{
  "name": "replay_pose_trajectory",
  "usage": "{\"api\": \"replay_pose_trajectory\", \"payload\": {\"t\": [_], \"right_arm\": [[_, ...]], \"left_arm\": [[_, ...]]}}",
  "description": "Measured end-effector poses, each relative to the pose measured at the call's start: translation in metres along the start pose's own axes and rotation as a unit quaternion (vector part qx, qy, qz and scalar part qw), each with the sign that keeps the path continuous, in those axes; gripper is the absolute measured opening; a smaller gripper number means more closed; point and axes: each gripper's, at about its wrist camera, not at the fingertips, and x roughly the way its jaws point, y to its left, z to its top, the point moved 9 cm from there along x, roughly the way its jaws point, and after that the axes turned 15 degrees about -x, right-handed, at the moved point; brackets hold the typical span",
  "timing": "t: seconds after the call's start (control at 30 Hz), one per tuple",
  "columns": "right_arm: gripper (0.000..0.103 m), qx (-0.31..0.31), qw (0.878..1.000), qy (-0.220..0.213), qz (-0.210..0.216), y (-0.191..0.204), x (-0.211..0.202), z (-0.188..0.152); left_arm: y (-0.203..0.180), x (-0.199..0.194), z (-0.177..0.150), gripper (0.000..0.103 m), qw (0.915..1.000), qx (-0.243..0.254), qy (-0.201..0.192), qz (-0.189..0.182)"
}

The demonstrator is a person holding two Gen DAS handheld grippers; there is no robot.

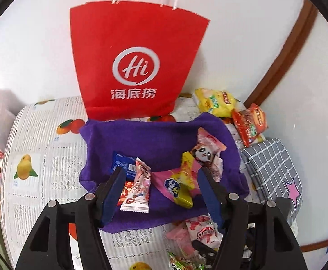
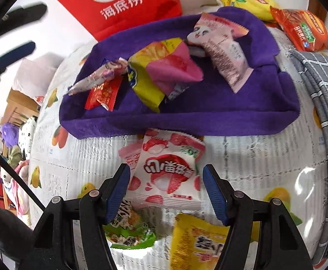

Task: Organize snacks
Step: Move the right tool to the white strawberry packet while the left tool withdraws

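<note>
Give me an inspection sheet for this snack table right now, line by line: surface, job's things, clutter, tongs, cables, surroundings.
Surface: fruit-print tablecloth, mostly covered.
Job's things: purple cloth bin holds several snack packets; strawberry candy packet lies on the tablecloth just outside it.
Clutter: red paper bag upright behind the bin; yellow chip bag and orange chip bag at the back; grey checked cloth beside the bin.
Tongs: left tongs open over the bin; right tongs open around the strawberry candy packet, not pressing it.
Cables: nothing seen.
Surroundings: white wall, brown trim.

One red bag [image 1: 132, 63], one purple cloth [image 1: 154, 139] (two grippers).
</note>
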Motion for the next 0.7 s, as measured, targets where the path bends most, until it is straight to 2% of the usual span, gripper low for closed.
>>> {"api": "replay_pose_trajectory", "payload": {"t": [0.1,0.23,0.4,0.53,0.7], "right_arm": [[0.065,0.0,1.0,0.007,-0.019,0.0,0.008,0.003],[0.059,0.003,1.0,0.014,-0.023,-0.002,0.012,0.002],[0.057,0.001,0.999,-0.016,-0.029,-0.005,-0.01,-0.006],[0.057,0.017,0.998,-0.057,-0.025,-0.016,-0.043,-0.02],[0.057,0.035,0.993,-0.102,-0.053,-0.04,-0.081,-0.045]], "left_arm": [[-0.002,-0.007,0.0,0.064,1.0,0.001,-0.007,-0.006],[-0.002,-0.011,0.0,0.065,0.9999,-0.002,-0.01,-0.008],[-0.006,-0.013,-0.003,0.065,0.9999,0.004,-0.01,-0.01],[-0.008,-0.017,-0.004,0.065,0.9998,0.006,-0.017,-0.008],[-0.015,-0.012,-0.009,0.065,0.9997,0.018,-0.016,0.003]]}}
